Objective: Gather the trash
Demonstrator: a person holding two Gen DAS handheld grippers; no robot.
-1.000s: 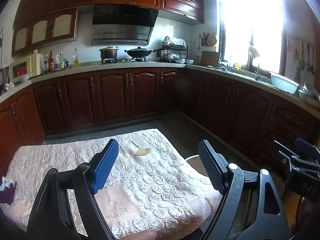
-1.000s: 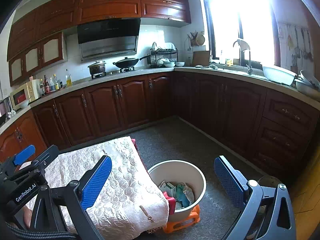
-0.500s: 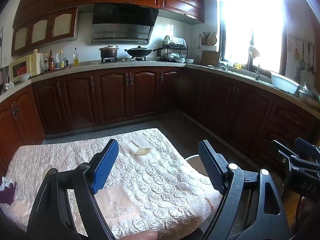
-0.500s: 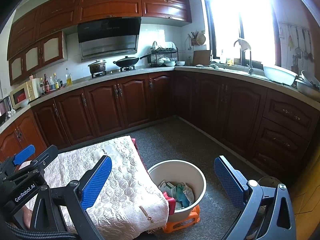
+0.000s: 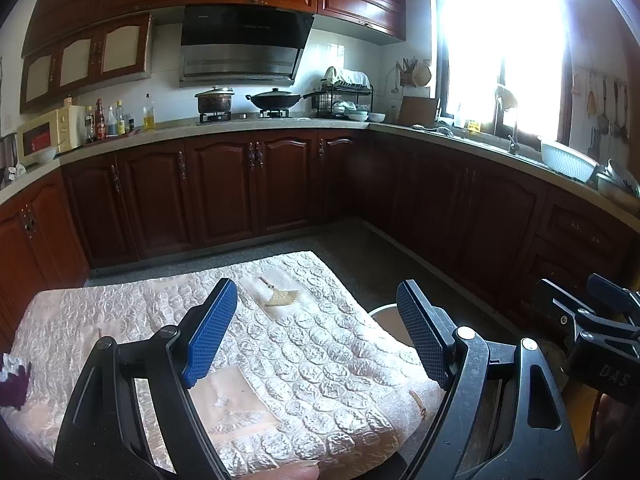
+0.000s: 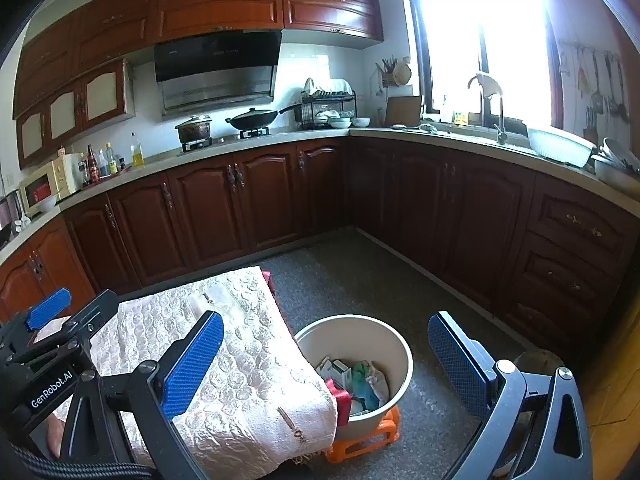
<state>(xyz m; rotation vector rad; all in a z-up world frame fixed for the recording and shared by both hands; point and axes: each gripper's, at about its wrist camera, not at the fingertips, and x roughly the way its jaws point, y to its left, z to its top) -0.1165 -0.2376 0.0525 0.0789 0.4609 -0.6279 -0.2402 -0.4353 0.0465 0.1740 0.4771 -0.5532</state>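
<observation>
A cream trash bin (image 6: pixel 394 344) stands on an orange stool (image 6: pixel 360 438) by the table's right end, and it holds several crumpled wrappers and packets (image 6: pixel 356 376). Only its rim (image 5: pixel 382 314) shows in the left wrist view. My left gripper (image 5: pixel 316 336) hangs open and empty over the quilted cream tablecloth (image 5: pixel 304 360). My right gripper (image 6: pixel 324 364) is open and empty too, above the bin and the table's edge. A purple and white scrap (image 5: pixel 12 380) lies at the cloth's far left. A tan fan shape (image 5: pixel 282 298) on the cloth may be embroidery.
Dark wooden cabinets (image 6: pixel 240 208) line the back and right walls under a counter with a stove, pots (image 6: pixel 194 130) and a sink (image 6: pixel 492 116). Grey floor (image 6: pixel 360 272) lies between the table and the cabinets. A fingertip (image 5: pixel 296 470) shows at the bottom edge.
</observation>
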